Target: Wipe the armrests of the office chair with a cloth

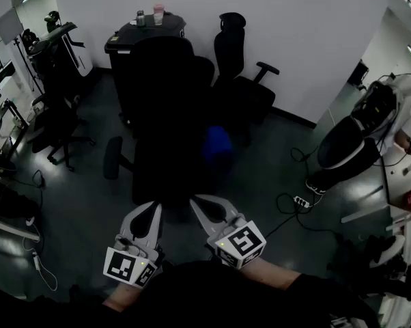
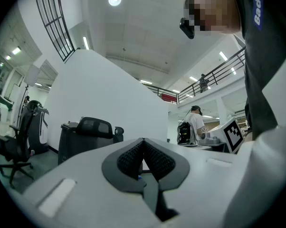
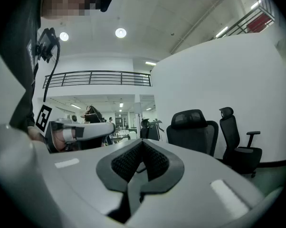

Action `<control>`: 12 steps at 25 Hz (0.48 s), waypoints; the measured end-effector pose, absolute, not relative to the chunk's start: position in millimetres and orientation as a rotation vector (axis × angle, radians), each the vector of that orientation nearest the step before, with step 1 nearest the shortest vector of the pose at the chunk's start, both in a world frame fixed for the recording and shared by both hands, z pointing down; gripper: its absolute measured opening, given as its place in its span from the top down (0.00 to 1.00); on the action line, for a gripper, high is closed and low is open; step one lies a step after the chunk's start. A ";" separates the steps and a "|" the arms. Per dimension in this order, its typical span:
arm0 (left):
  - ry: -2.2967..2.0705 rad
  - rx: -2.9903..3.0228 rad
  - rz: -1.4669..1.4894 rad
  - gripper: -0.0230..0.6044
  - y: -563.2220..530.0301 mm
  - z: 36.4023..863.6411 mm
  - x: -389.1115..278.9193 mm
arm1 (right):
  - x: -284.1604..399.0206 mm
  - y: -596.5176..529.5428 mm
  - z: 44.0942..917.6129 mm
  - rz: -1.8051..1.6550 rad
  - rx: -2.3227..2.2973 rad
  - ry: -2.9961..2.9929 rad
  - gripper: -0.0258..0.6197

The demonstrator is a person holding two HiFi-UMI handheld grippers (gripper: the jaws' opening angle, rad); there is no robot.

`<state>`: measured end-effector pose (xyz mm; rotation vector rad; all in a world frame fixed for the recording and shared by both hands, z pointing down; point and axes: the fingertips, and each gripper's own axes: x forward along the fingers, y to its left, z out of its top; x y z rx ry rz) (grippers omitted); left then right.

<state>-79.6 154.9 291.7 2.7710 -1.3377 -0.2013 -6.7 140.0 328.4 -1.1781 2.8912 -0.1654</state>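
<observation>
Left gripper (image 1: 143, 217): hovering level in front of the office chair (image 1: 166, 115); its jaws are resting together with nothing between them.
Right gripper (image 1: 211, 214): hovering level just beside the other gripper; its jaws are pressing fully together and gripping nothing.
Cloth (image 1: 218, 146): lying in a blue bunch on the chair's side nearer the right gripper, about where that armrest would be. The surface beneath it is too dark to make out.
Opposite armrest (image 1: 112, 157): showing as a bare dark pad, standing out on the other side of the seat.
Handling, cloth: judging by its soft heap, it is likely behaving as a light, limp, non-fragile item, folding and trailing when lifted.
Grip point: a raised fold at the top of the heap is looking most suitable. Pinching a thick bunch should be keeping it from slipping out during wiping.
Handling, chair: a chair of this kind may be rolling or swivelling under wiping pressure.
</observation>
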 end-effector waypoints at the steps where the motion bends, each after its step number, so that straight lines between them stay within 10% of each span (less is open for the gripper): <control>1: -1.337 2.771 -0.201 0.97 155.1 291.8 -79.3 | -6.3 140.2 328.5 -0.170 -1.180 2.890 0.96; 12: -1.332 2.766 -0.198 0.97 154.0 292.3 -78.1 | -3.5 137.8 330.3 -0.220 -1.174 2.868 0.96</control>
